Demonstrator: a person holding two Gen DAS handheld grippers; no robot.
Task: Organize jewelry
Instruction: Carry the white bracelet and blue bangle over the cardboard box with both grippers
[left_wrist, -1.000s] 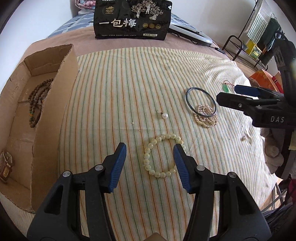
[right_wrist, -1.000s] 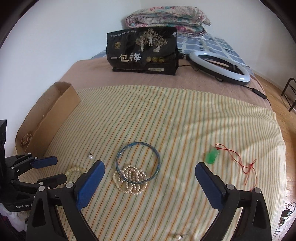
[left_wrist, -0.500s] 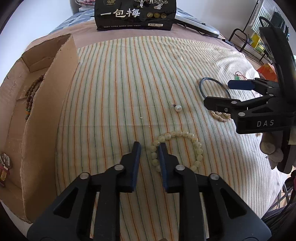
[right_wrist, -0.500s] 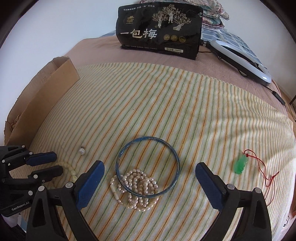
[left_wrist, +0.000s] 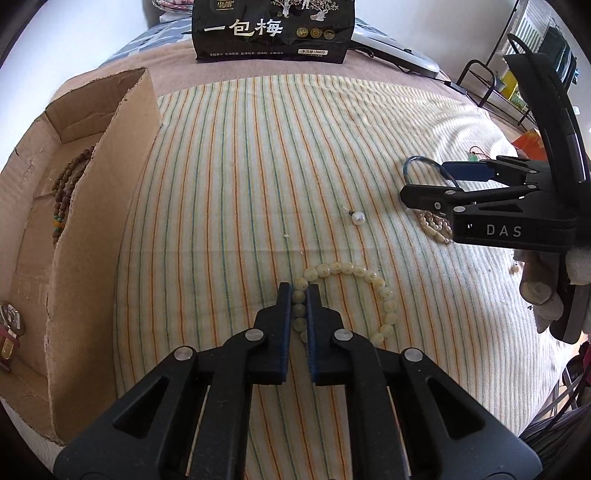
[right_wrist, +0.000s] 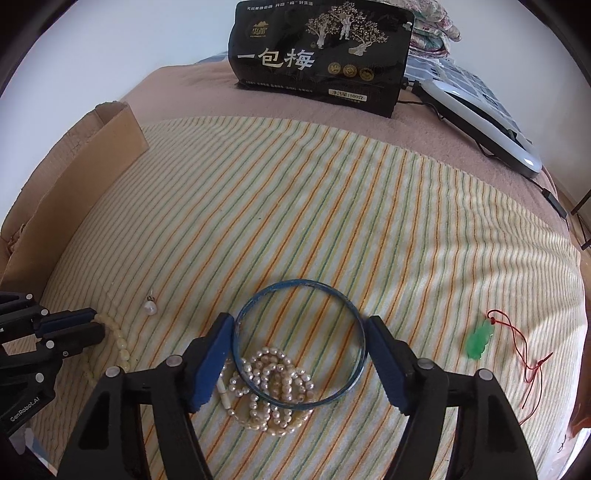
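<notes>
My left gripper (left_wrist: 299, 291) is shut on the left side of a pale bead bracelet (left_wrist: 373, 277) that lies on the striped towel (left_wrist: 258, 155). My right gripper (right_wrist: 299, 325) is half closed, its pads (right_wrist: 212, 354) touching both sides of a blue bangle (right_wrist: 295, 285) that lies over a heap of pearl strands (right_wrist: 271, 387). A single pearl pendant (right_wrist: 149, 306) lies between the two. A green jade pendant on a red cord (right_wrist: 480, 339) lies to the right. A cardboard box (left_wrist: 66, 236) at the left holds brown prayer beads (left_wrist: 64, 195).
A black snack bag (right_wrist: 317, 59) stands at the back of the bed. A white ring light (right_wrist: 480, 122) with its cable lies at the back right. A metal rack (left_wrist: 495, 85) stands beyond the bed's right edge. The box wall rises left of the towel.
My left gripper moved forward and closed on the bead bracelet. My right gripper moved down over the bangle and its jaws narrowed onto its rim.
</notes>
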